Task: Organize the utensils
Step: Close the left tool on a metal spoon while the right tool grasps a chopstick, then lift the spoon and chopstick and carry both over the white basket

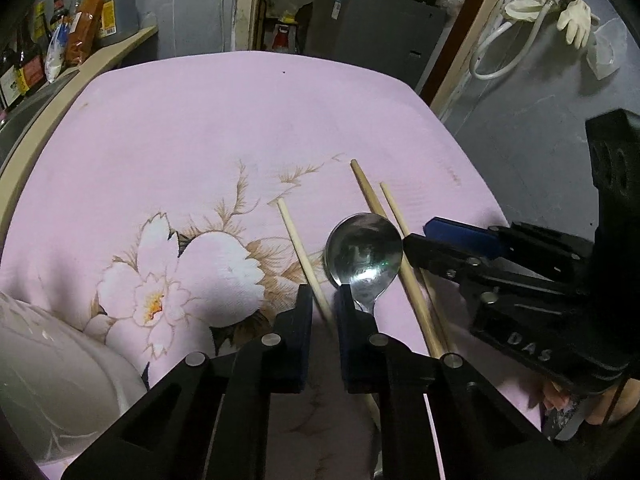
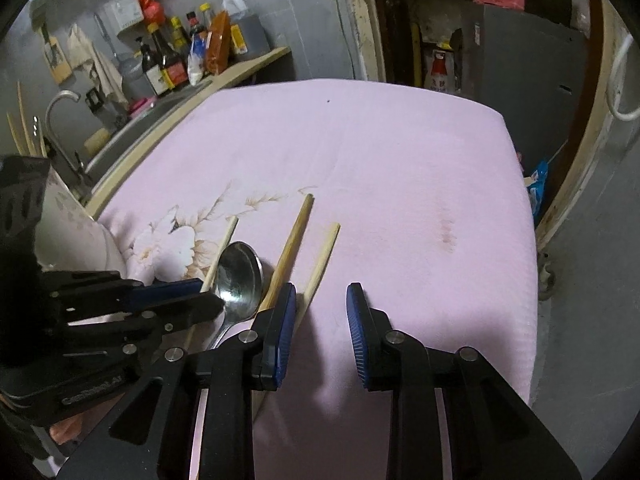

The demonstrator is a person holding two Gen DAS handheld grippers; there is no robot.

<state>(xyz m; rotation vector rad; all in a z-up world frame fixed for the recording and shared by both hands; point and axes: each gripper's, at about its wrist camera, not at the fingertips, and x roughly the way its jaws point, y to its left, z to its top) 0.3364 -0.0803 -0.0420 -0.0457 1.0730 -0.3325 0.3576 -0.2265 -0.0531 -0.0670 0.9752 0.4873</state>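
Cloth (image 1: 248,120) pink, white-and-tan flower print beside silver spoon (image 1: 364,252); chopsticks (image 1: 394,256) pale tan; gripper pads (image 2: 284,332) blue.

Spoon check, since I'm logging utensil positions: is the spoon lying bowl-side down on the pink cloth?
No, the spoon lies bowl-side up, its shiny concave face showing reflections, among the chopsticks.

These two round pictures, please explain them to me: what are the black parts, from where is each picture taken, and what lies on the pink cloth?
No robot here: a person holds a two-finger tool in each hand, each with a fisheye camera looking along its fingers. One picture is from the left claw, the other from the right claw. On the pink flowered cloth lie a metal spoon and three wooden chopsticks. The left claw is open around one chopstick, beside the spoon. The right claw is open and holds nothing. A white bowl stands at the left.
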